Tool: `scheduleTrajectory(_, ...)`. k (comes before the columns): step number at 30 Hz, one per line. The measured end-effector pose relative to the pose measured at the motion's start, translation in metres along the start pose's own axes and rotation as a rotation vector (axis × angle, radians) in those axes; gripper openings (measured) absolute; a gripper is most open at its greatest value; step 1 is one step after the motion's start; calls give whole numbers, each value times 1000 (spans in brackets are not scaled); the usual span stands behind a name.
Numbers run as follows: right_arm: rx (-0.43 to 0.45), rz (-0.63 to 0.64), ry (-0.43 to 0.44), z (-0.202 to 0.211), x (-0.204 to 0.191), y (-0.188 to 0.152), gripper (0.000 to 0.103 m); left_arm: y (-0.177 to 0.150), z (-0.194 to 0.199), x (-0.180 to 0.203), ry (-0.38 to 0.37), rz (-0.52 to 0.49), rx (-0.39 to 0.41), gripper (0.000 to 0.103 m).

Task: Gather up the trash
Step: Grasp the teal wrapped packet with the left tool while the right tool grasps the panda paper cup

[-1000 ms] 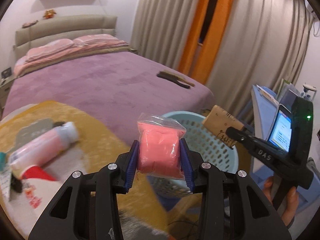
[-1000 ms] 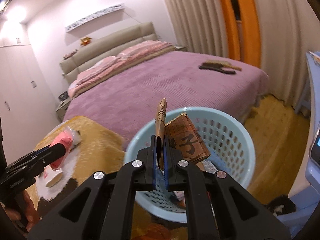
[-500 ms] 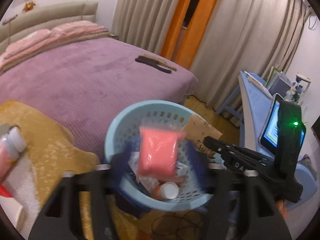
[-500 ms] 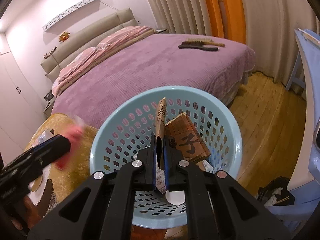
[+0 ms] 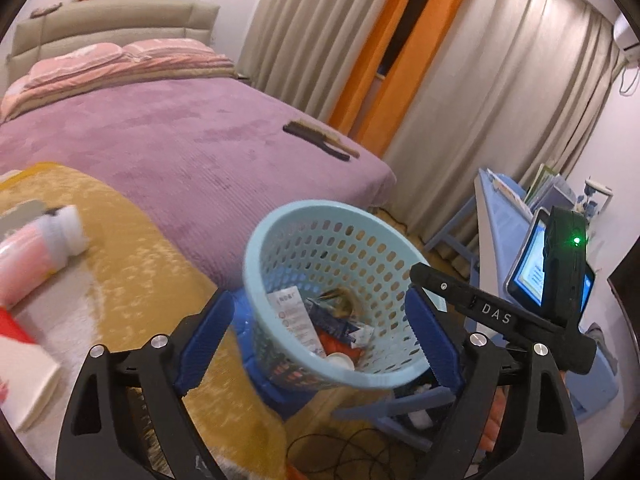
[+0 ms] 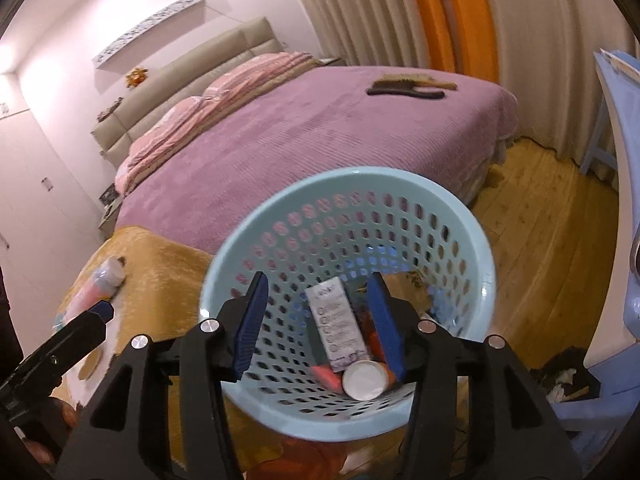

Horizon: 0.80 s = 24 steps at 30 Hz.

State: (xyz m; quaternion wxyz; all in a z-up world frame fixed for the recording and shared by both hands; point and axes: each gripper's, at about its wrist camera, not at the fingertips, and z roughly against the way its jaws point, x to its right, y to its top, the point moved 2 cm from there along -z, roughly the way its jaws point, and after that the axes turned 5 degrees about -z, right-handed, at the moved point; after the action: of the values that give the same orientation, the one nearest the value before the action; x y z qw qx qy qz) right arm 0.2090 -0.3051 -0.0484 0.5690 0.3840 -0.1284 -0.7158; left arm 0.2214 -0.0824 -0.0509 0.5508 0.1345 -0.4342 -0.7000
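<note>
Showing only right-view tongs (image 6: pixel 320 320) agape.

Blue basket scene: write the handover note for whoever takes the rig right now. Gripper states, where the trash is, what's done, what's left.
Left gripper: open, empty, poised over the blue basket.
Right gripper: open, empty, also above the basket.
Done: the basket holds a white tube, a white-capped container and pinkish-red and other wrappers; neither gripper carries anything.
Left: the pink bottle with a clear cap lies on the yellow blanket, beside a red-and-white box at the left edge. A brush lies on the purple bed; whether it counts as trash is unclear.
</note>
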Motion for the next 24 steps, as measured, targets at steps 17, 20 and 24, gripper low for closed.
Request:
scheduleTrajectory(17,53,249,223,30,-147,-30,67,-14,153,-81,259,98,220,85)
scheduleTrajectory(20,44,274,251,27,-172,-39,77,-19,174,-110,326,123,238,85)
scheduleTrajectory(24,-6,332,283,9,-208,-69,82,-35,194,-156,445,168,214,85)
